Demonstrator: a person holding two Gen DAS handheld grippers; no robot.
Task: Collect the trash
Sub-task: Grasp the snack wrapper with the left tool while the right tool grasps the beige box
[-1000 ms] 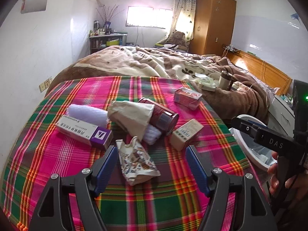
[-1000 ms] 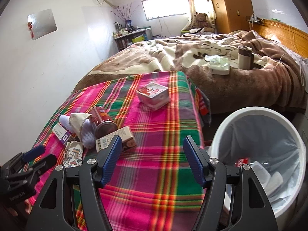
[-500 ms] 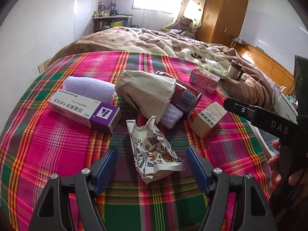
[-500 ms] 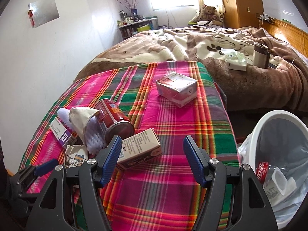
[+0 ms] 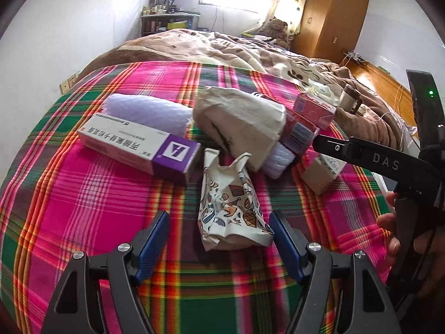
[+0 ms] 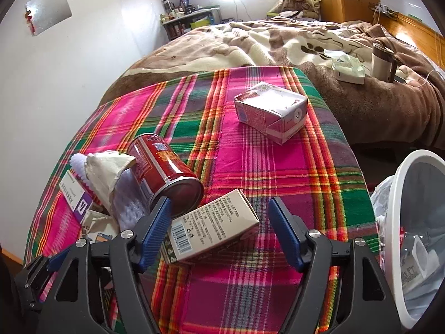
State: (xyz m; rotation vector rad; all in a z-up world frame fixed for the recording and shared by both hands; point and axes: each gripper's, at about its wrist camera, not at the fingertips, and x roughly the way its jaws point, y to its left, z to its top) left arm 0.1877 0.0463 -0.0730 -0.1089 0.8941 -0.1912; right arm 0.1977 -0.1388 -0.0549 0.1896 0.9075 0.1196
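Left gripper (image 5: 219,238) wide around crumpled wrapper (image 5: 230,206), right gripper (image 6: 219,226) opening over near cardboard box (image 6: 211,228), untouched

Both views taken close above the plaid cloth (image 5: 83,208), angled down toward the bed (image 6: 278,41), red can (image 6: 164,172) shared.

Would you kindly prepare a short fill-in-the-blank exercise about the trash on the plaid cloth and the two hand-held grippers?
1. The red can lies on its ____.
2. Between the open fingers of the left hand-held gripper lies a crumpled, printed ____.
3. The beige box with a barcode sits between the fingers of the ____ hand-held gripper.
4. The white bin stands beside the plaid cloth and is lined with a plastic ____.

Missing words: side; wrapper; right; bag
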